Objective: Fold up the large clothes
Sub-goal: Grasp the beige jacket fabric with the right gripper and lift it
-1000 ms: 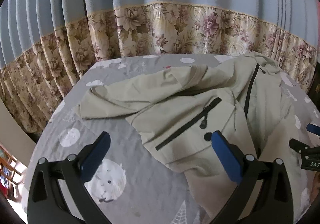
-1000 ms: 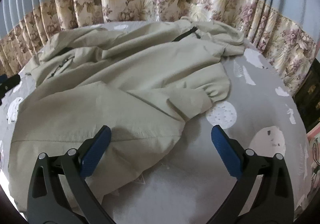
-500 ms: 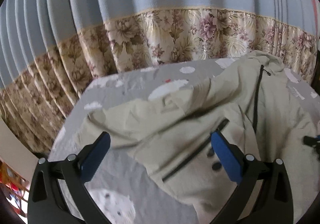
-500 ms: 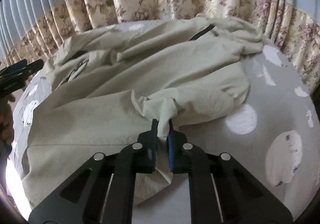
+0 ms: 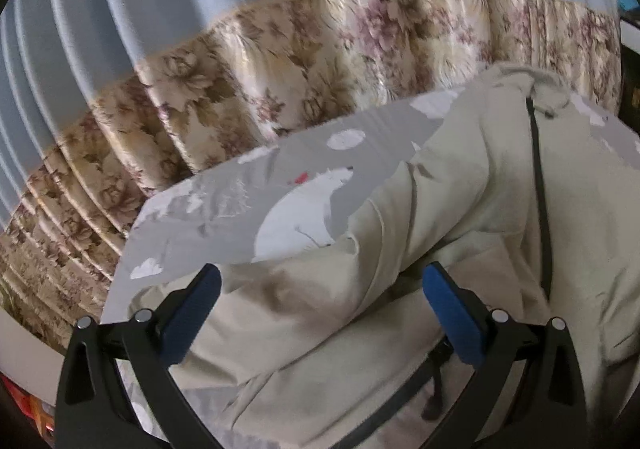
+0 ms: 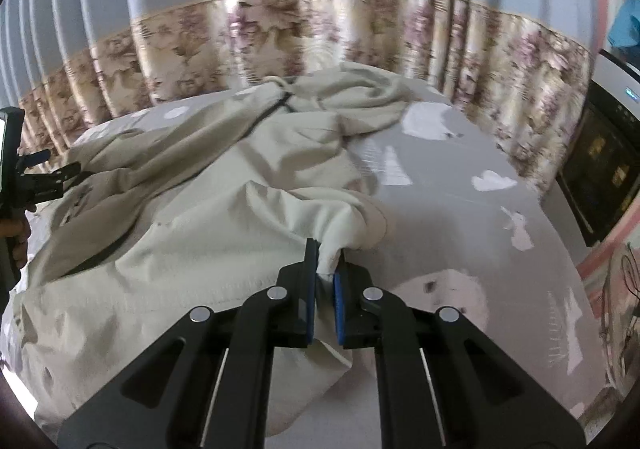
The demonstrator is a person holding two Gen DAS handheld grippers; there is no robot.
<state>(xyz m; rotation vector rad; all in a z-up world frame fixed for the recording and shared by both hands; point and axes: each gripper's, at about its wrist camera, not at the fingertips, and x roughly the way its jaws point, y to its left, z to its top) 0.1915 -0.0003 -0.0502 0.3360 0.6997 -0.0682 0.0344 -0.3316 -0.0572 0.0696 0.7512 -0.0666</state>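
Observation:
A large beige jacket (image 6: 192,217) with black zippers lies spread over a grey bed sheet (image 6: 460,209). My right gripper (image 6: 325,269) is shut on a bunched fold of the jacket's sleeve, which rises slightly off the sheet. In the left wrist view the same jacket (image 5: 460,209) fills the lower right. My left gripper (image 5: 320,289) hangs open just above the jacket's left sleeve, nothing between its blue pads. The left gripper (image 6: 40,177) also shows at the left edge of the right wrist view, with a hand behind it.
The sheet (image 5: 224,225) carries white animal and cloud prints. A blue curtain with a floral band (image 5: 280,61) hangs close behind the bed. A dark appliance (image 6: 600,169) stands at the far right.
My right gripper went from wide open to shut on the jacket's sleeve and has lifted it. My left gripper, still open, moved forward and left over the other sleeve.

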